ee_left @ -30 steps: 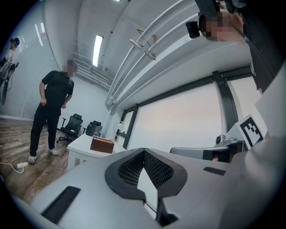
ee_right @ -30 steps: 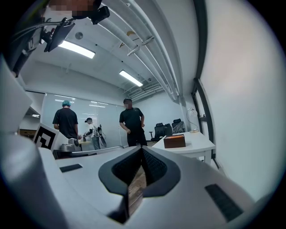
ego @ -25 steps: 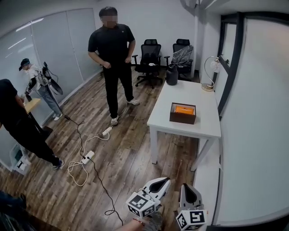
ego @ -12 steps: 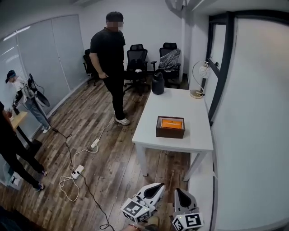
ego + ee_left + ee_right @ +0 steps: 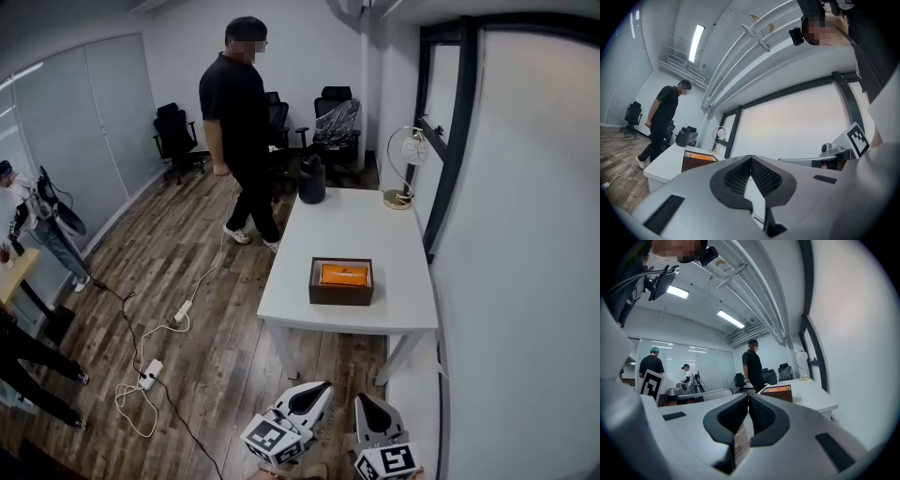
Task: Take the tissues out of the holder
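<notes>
A dark brown tissue holder [image 5: 341, 282] with an orange tissue pack inside stands in the middle of a white table [image 5: 394, 309]. Both grippers hang low at the bottom of the head view, well short of the table. The left gripper [image 5: 322, 385] is shut and empty, its tips meeting. The right gripper [image 5: 359, 399] beside it is also shut with nothing in it. From the left gripper view, the holder [image 5: 697, 160] shows far off to the left of the left gripper [image 5: 750, 157]. The right gripper view has the holder [image 5: 777, 393] just right of the right gripper [image 5: 748, 395].
A person in black [image 5: 240, 131] stands by the table's far left corner. A black jug [image 5: 311, 180] and a desk lamp [image 5: 403, 169] sit at the table's far end. A power strip and cable [image 5: 150, 371] lie on the wood floor. A wall [image 5: 525, 281] runs close on the right.
The head view has come nearer the table, so the holder now sits lower and larger. The person in black has stepped toward the table's far end. Both grippers stay shut.
</notes>
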